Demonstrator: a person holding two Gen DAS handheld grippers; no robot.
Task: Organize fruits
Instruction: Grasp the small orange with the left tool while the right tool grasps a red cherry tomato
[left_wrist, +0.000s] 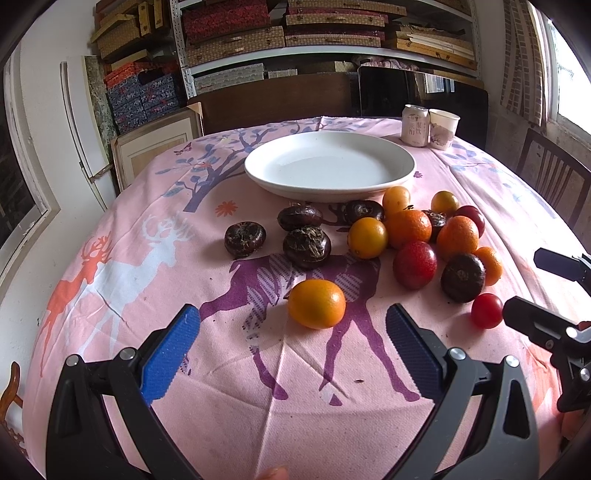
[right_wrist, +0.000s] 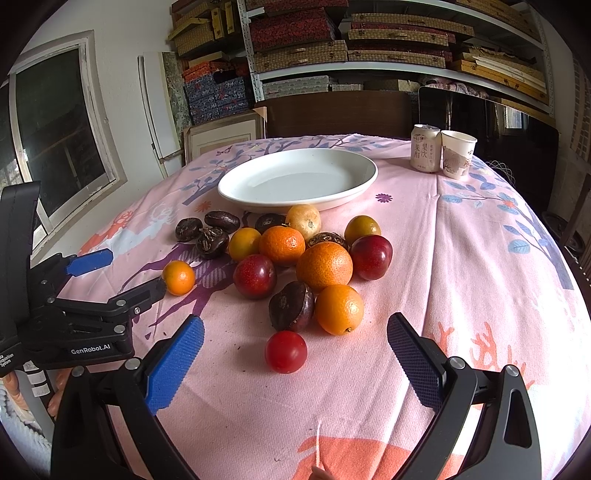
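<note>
Fruits lie in a loose heap on the pink patterned tablecloth (right_wrist: 461, 258) of the table, just in front of the white plate (right_wrist: 236, 184), which I find empty. I count small oranges, yellow and dark red plum-like fruits, and several dark brown water chestnuts (left_wrist: 306, 246).

One small orange (left_wrist: 316, 303) sits apart from the heap, on the purple deer print. My left gripper (left_wrist: 293, 345) hovers just short of it, jaws wide apart, holding nothing. In the right wrist view the same orange (right_wrist: 178, 277) lies just beyond the left gripper's fingertips (right_wrist: 88, 261).

My right gripper (right_wrist: 295, 354) has its jaws apart as well, with nothing in them. A small red tomato-like fruit (right_wrist: 285, 351) lies on the cloth roughly between its blue pads (right_wrist: 173, 369), touching neither.

A drink can (right_wrist: 426, 153) and a paper cup (right_wrist: 458, 154) stand side by side at the far right, well apart from the fruit.
</note>
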